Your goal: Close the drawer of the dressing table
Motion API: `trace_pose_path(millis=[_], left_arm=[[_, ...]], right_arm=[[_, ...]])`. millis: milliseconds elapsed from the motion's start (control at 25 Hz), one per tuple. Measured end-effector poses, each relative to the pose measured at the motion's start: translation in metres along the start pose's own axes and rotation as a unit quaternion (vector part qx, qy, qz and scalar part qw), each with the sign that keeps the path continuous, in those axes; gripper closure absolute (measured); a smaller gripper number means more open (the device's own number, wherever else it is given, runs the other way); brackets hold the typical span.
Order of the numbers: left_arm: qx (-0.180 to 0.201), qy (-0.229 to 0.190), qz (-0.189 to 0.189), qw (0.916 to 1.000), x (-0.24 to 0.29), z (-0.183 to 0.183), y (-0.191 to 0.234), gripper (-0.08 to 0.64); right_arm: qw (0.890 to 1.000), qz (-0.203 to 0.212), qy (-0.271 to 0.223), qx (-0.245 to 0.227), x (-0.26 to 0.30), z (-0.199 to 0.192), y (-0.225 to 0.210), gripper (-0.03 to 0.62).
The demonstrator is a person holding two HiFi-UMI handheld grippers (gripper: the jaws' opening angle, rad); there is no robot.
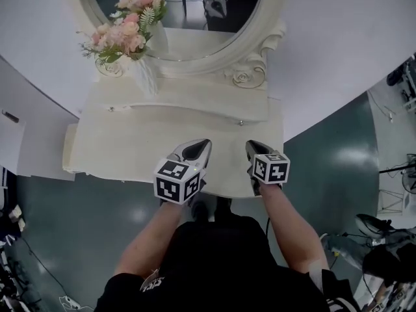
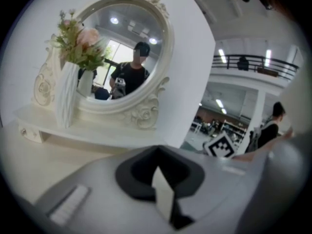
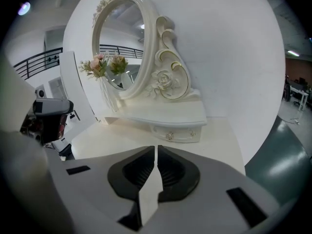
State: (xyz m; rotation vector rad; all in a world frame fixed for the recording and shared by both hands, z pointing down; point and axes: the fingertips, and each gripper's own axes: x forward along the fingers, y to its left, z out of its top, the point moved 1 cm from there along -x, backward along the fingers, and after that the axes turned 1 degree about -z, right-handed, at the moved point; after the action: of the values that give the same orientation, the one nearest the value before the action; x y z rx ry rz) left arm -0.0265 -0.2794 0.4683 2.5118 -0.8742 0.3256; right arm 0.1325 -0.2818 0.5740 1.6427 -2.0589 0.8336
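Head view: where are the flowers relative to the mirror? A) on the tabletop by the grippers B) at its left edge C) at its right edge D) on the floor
B: the pink flowers sit against the left edge of the mirror.

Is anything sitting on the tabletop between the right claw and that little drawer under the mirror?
Nothing visible does. The right claw is shut and empty, and bare tabletop runs from it up to the small drawer. The flower vase stands off to the left, beside the mirror.
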Motion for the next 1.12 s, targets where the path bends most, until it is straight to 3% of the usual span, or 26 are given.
trace_pose_path(millis=[280,520,680,1120], left_arm=[[0.005,-0.020,-0.041,0.9989,-0.014,0.017,-0.017,0.551],[0.023,-0.023,-0.046,0.9984,-0.017,0.025,-0.024,0.551],[0.041,-0.030,-0.040,0.9979,-0.016,0.036,-0.030,0.551],[0.079,-0.072,0.007,0.9943,0.004,0.075,-0.086,0.551]], right_arm=[[0.999,-0.036,-0.012,0.005,-0.057,-0.001,0.005,0.594],[0.996,-0.051,-0.025,-0.068,-0.086,0.004,0.013,0.598],[0.994,-0.043,-0.054,-0.081,-0.102,0.017,0.012,0.598],[0.982,0.017,-0.182,-0.038,-0.188,0.065,-0.034,0.598]])
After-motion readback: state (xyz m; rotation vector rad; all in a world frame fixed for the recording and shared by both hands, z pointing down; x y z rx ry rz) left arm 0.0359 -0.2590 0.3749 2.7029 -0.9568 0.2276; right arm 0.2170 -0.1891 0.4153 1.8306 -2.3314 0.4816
